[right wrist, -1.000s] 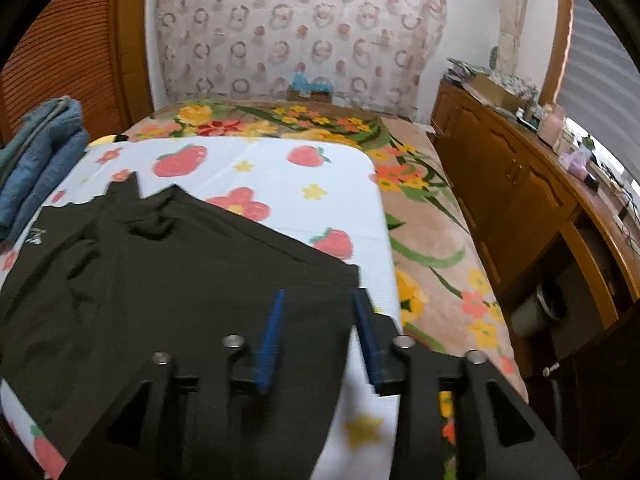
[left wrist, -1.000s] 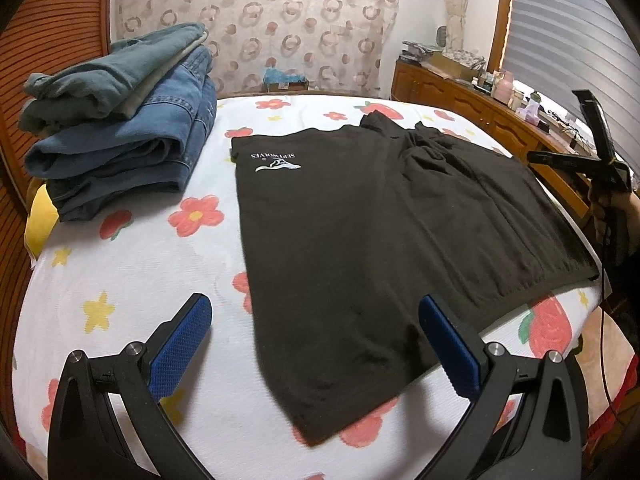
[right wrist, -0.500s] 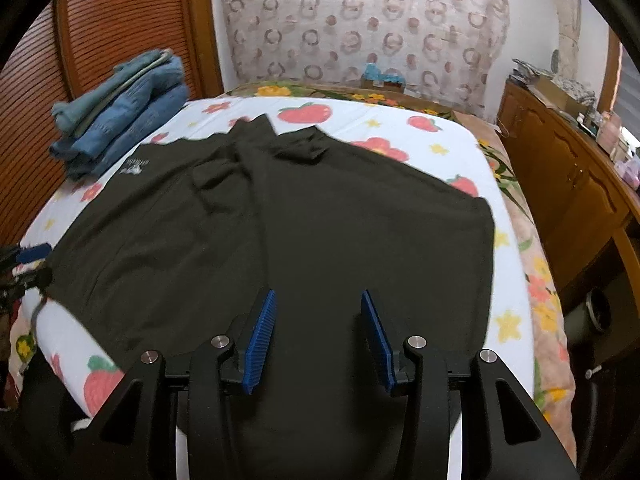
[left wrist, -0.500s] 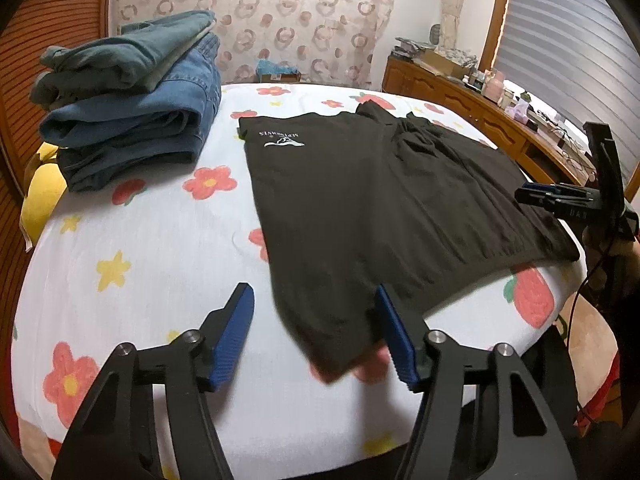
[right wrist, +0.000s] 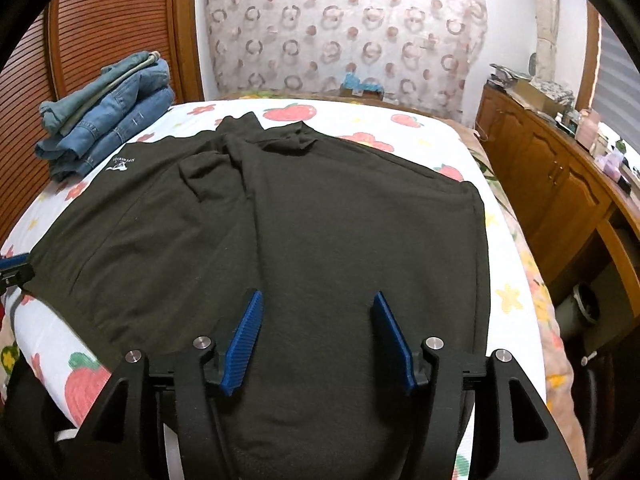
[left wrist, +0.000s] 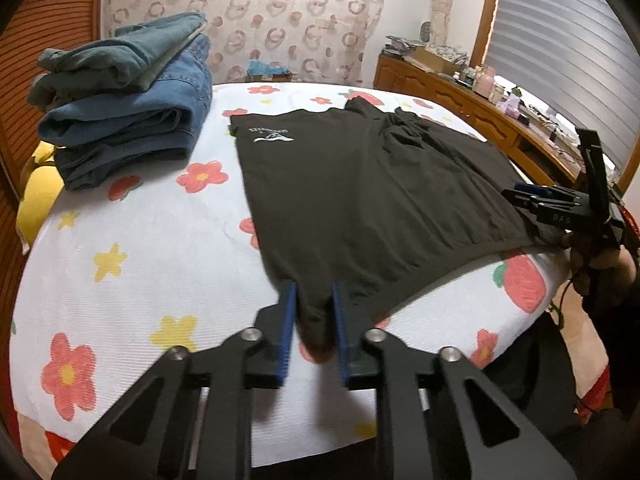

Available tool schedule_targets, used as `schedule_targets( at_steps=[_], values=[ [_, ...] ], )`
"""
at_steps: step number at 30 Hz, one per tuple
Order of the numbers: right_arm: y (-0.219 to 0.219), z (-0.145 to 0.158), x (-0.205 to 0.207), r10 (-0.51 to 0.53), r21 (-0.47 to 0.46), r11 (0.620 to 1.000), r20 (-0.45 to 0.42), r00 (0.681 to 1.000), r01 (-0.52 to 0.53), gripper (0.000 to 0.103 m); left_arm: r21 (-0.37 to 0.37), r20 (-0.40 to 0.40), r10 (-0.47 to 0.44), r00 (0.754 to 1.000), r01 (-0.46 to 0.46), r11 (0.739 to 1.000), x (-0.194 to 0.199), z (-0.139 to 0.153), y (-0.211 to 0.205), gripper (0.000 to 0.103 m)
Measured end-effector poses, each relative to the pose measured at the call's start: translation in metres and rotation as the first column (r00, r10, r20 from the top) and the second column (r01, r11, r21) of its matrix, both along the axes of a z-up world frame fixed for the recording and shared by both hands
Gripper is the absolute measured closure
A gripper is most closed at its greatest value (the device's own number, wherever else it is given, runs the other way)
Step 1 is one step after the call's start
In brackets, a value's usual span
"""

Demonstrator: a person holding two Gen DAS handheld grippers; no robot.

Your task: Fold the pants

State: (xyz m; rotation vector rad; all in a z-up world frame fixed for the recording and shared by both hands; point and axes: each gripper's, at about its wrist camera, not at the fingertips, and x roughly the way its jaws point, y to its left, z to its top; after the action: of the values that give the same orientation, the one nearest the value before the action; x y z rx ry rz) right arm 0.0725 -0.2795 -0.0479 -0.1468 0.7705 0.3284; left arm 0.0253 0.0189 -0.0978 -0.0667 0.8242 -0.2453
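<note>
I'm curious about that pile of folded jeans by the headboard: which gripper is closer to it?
Left. The left gripper is closing on the black pants' corner on the folded jeans' side; the right gripper hovers farther across, opening.

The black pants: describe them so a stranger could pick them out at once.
Find the bed with the white flower-and-strawberry sheet. The black pants lie spread flat across its middle, their near corner between the closing jaws of the left gripper. Unlike the folded blue jeans stack by the headboard, they are black, unfolded, with a small white logo.

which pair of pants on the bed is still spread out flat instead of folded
The black pants with the white logo, lying open across the flowered sheet. The denim pairs sit folded in a stack.
</note>
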Motion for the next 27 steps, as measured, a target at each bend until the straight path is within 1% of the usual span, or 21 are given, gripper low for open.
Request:
schedule_targets(
  at_steps=[1, 3, 7, 9, 14, 17, 27],
  values=[
    [-0.003, -0.001, -0.002, 0.001, 0.001, 1.0, 0.0, 1.0, -0.001, 0.041, -0.01, 0.002, -0.014, 1.0, 0.014, 1.0, 0.0, 0.001, -0.001, 0.089],
    [0.014, 0.0, 0.002, 0.008, -0.009, 1.0, 0.005, 1.0, -0.008, 0.04, -0.035, 0.009, -0.031, 0.999, 0.031, 0.999, 0.0, 0.002, -0.002, 0.092],
    [0.026, 0.004, 0.005, 0.019, -0.029, 0.999, 0.012, 1.0, -0.019, 0.037, -0.039, 0.04, -0.046, 0.998, 0.048, 0.998, 0.001, 0.012, -0.007, 0.097],
    [0.029, 0.009, 0.01, 0.016, -0.027, 1.0, 0.001, 1.0, -0.016, 0.037, -0.045, 0.054, -0.058, 0.997, 0.061, 0.997, 0.004, 0.019, -0.011, 0.098],
    [0.035, 0.012, 0.011, 0.027, -0.048, 0.998, 0.006, 1.0, -0.026, 0.037, -0.03, 0.083, -0.095, 0.992, 0.098, 0.995, 0.014, 0.032, -0.026, 0.1],
    [0.035, 0.013, 0.008, 0.034, -0.049, 0.998, 0.012, 0.999, -0.033, 0.04, -0.031, 0.093, -0.119, 0.989, 0.122, 0.992, 0.021, 0.038, -0.034, 0.1],
    [0.021, 0.022, -0.005, 0.026, -0.011, 1.0, 0.041, 0.999, -0.026, 0.041, -0.044, 0.128, -0.201, 0.971, 0.208, 0.977, 0.047, 0.058, -0.069, 0.101]
  ],
)
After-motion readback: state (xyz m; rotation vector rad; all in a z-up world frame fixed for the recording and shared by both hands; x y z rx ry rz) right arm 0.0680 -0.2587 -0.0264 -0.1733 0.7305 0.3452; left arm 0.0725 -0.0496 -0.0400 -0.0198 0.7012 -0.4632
